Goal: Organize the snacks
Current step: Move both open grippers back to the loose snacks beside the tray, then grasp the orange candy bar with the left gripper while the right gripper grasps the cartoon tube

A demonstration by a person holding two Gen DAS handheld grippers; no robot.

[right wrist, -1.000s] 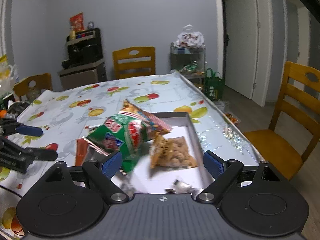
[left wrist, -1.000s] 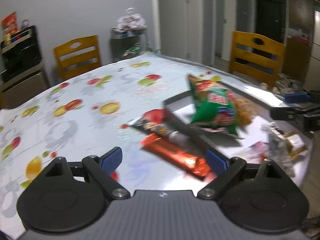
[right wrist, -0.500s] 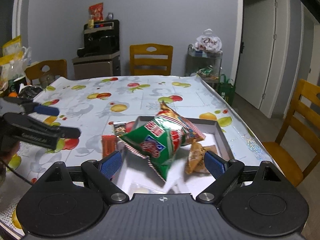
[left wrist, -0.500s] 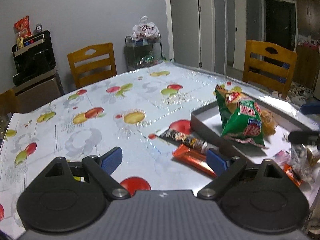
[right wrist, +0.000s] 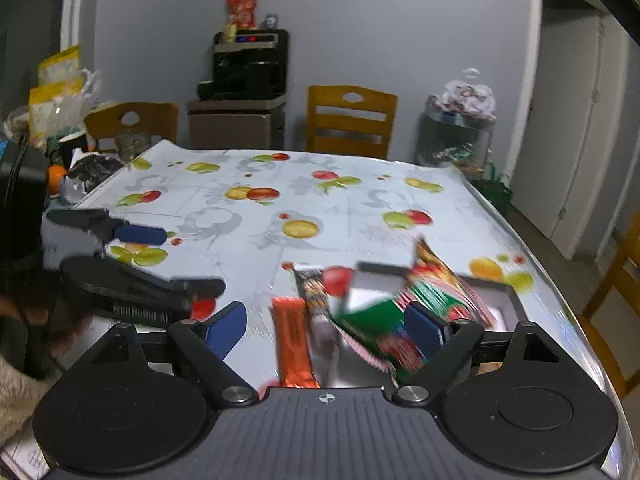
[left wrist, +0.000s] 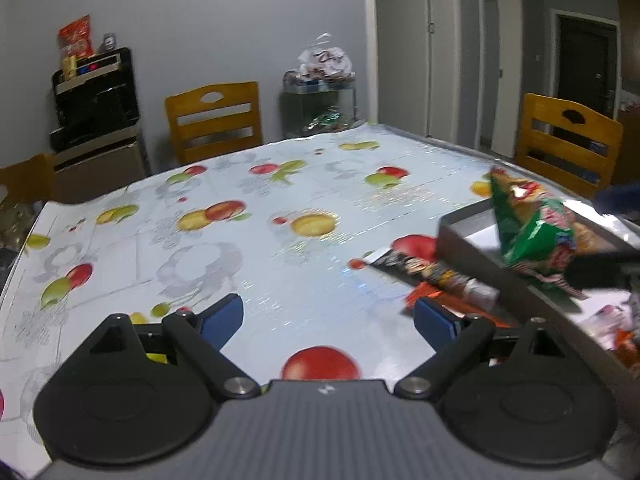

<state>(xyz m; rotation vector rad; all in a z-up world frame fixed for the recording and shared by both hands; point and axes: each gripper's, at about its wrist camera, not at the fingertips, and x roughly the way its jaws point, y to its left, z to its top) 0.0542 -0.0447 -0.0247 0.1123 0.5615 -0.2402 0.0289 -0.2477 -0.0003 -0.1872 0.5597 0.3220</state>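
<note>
Both tools drifted left of grey tray point(right wrist: 516, 300) | left tool point(left wrist: 328, 316) gapes empty | right tool point(right wrist: 326, 330) closing, orange bar point(right wrist: 292, 344) between | risk: blurred sweep nudges green chip bag point(right wrist: 424, 300)

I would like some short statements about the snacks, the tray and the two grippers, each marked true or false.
1. The green chip bag lies in the grey tray. True.
2. The orange bar is inside the tray. False: it lies on the tablecloth beside the tray.
3. The left gripper holds a snack. False: its fingers are apart, nothing between them.
4. The dark patterned stick pack lies outside the tray. True.
</note>
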